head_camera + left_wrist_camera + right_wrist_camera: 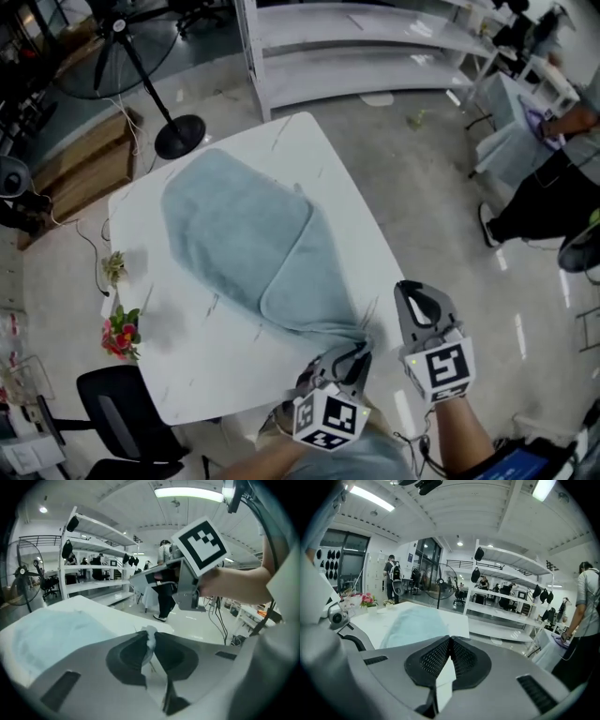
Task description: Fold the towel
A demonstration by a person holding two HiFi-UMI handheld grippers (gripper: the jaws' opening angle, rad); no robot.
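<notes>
While the towel lies part-folded, left gripper clamps its near corner; right gripper closed, empty; further folding seems outstanding.

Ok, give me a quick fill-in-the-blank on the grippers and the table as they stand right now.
The left gripper is shut on a corner of the ____.
The right gripper is shut and holds ____.
The table is ____.
In the head view, the flowers stand at the table's ____ edge.
Missing words: towel; nothing; white; left.
</notes>
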